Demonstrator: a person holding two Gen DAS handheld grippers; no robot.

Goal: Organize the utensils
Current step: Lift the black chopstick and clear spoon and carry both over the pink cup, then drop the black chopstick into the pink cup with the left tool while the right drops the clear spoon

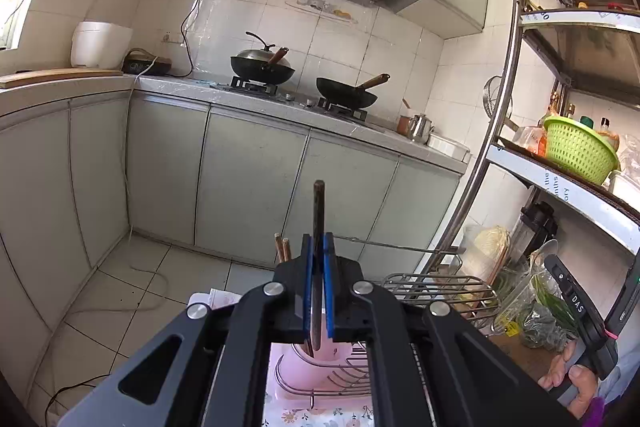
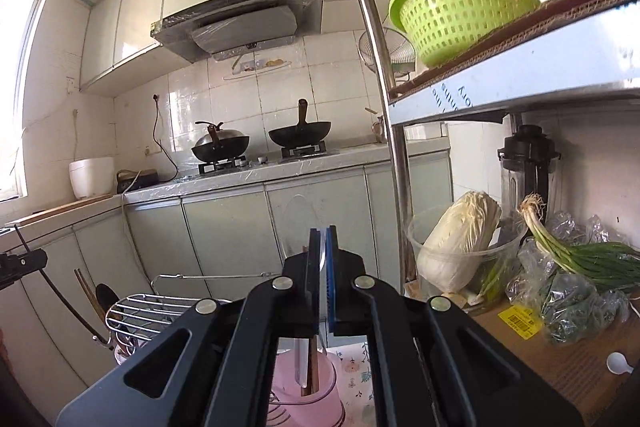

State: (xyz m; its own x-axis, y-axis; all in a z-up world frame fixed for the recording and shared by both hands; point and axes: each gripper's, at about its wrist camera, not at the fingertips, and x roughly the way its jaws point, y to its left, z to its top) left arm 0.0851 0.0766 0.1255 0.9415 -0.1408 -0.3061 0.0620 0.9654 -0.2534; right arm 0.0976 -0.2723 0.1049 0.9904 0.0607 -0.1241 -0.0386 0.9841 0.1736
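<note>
Pink holder (image 2: 308, 393) below both; left hand-held gripper (image 1: 319, 259) clamps dark utensil (image 1: 319, 211) upright for insertion; right hand-held gripper (image 2: 320, 251) clamps clear spoon (image 2: 298, 223).

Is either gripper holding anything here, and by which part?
Left gripper clamps a dark slender utensil partway along its shaft. Right gripper clamps a clear plastic spoon on its handle below the bowl, above the pink holder.

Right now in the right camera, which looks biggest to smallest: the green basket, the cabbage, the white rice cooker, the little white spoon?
1. green basket
2. cabbage
3. white rice cooker, though it sits much farther away
4. little white spoon
</note>
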